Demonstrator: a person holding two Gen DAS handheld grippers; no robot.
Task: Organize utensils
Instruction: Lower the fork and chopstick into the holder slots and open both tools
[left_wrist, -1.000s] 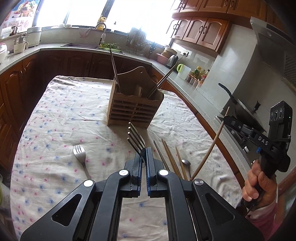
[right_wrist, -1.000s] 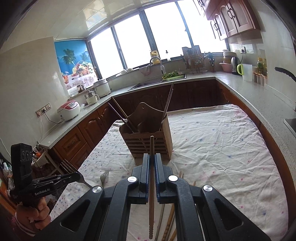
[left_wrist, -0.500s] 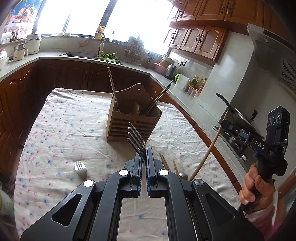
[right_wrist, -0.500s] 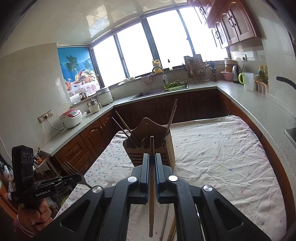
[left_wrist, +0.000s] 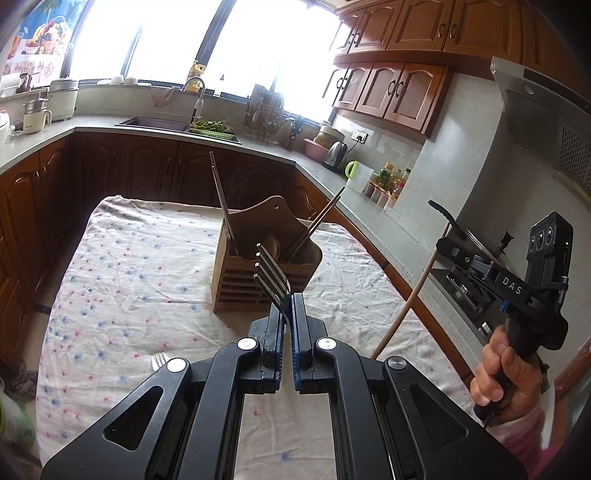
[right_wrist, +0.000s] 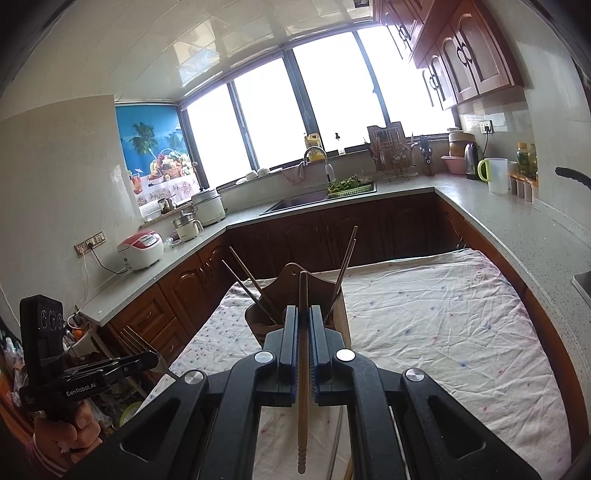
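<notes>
Wooden and slatted, the utensil holder (left_wrist: 264, 267) stands near the middle of the surface (left_wrist: 140, 266), which is draped in a floral cloth. Dark chopsticks (left_wrist: 221, 199) lean out of its left compartment and another pair (left_wrist: 319, 221) out of its right; a tall shaped back panel rises behind them.

The left claw (left_wrist: 287, 310) is clenched on a metal fork (left_wrist: 271, 275), tines pointing up and forward, held in the air in front of the holder. A second fork (left_wrist: 159, 360) lies on the cloth just left of that claw, mostly hidden by its frame.

The right claw (right_wrist: 303, 321) grips a wooden chopstick (right_wrist: 303, 387) at mid-length; the thin tip points toward the holder (right_wrist: 341, 314) and the ridged end hangs back below the claw. From the left wrist view, this chopstick (left_wrist: 406, 306) slants over the right edge of the surface, well apart from the holder.

Around the surface run dark cabinets, a sink (right_wrist: 295, 201) with greens (right_wrist: 347, 183) beside it, a kettle (left_wrist: 337, 150), and a rice cooker (right_wrist: 142, 249).
</notes>
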